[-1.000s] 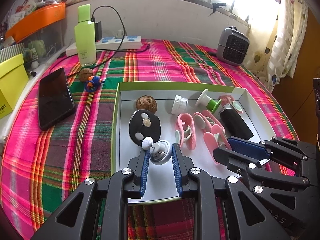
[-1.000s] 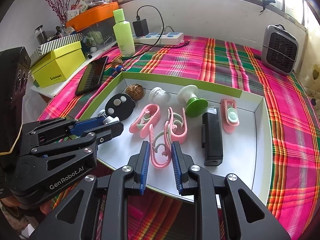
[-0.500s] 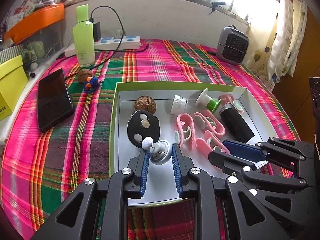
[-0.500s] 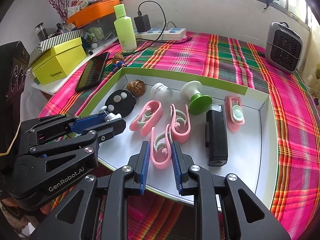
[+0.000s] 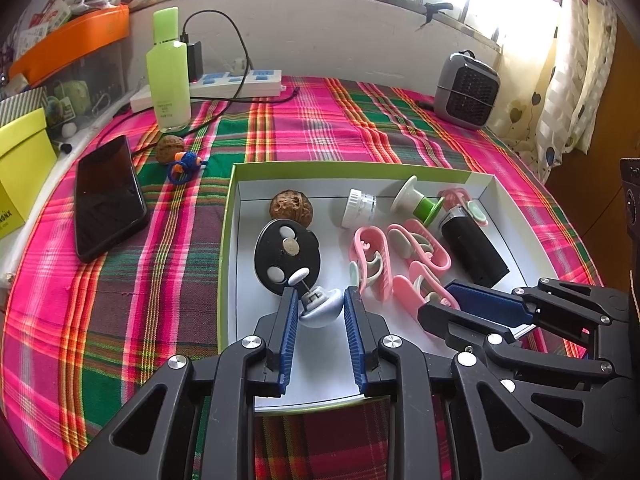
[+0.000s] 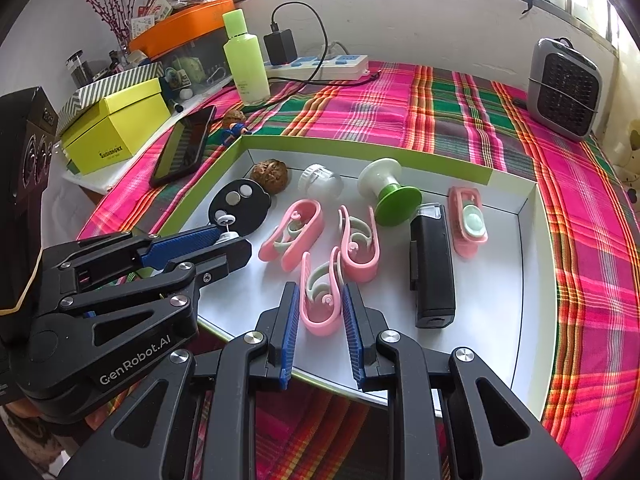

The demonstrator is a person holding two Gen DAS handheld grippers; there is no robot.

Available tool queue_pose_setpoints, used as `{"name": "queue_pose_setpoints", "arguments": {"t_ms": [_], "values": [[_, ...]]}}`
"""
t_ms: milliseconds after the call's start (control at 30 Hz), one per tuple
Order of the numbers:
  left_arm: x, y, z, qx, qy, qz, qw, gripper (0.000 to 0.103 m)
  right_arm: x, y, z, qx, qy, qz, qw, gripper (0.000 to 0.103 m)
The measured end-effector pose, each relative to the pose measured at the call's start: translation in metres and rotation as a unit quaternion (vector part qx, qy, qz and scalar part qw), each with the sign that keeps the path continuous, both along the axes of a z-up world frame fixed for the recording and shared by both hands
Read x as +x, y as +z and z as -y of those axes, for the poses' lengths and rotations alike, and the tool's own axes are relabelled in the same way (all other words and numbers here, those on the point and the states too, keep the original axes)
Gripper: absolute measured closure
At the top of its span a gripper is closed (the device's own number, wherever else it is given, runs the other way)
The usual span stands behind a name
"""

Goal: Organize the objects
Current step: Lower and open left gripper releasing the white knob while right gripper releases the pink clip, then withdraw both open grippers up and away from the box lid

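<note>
A white tray with a green rim [image 5: 226,240] [image 6: 360,147] lies on the plaid cloth. In it are a walnut [image 5: 291,207], a black oval disc [image 5: 286,256], a white cap [image 5: 358,207], a green and white spool [image 5: 418,200], a black block [image 5: 474,248] and several pink clips [image 5: 418,242]. My left gripper [image 5: 320,304] is shut on a small silver knob with a pin [image 5: 320,309] at the tray's near left, beside the disc. My right gripper [image 6: 320,306] is shut on a pink clip [image 6: 320,304] at the tray's near edge. Each gripper shows in the other's view: the left gripper [image 6: 230,242], the right gripper [image 5: 444,304].
Left of the tray lie a black phone [image 5: 108,196], a second walnut [image 5: 170,148] and a blue and orange toy [image 5: 184,164]. A green bottle [image 5: 168,76], a power strip [image 5: 236,82] and a grey heater [image 5: 466,90] stand at the back. A yellow box [image 6: 116,128] sits far left.
</note>
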State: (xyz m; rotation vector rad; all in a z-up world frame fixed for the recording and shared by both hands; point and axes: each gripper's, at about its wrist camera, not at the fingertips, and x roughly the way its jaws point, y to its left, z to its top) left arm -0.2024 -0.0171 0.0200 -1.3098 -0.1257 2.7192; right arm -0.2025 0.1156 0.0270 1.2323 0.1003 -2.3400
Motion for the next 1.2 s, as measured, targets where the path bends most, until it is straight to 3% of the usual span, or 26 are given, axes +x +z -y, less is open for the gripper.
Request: {"name": "queue_pose_setpoints", "arguments": {"t_ms": [733, 1200], "values": [[0.010, 0.005, -0.001, -0.007, 0.004, -0.004, 1.0000, 0.063, 0.007, 0.005, -0.003, 0.003, -0.015, -0.010, 1.000, 0.074], [0.026, 0.014, 0.001, -0.014, 0.015, -0.015, 0.9997, 0.062, 0.020, 0.013, -0.007, 0.004, -0.028, -0.028, 0.999, 0.065]]}}
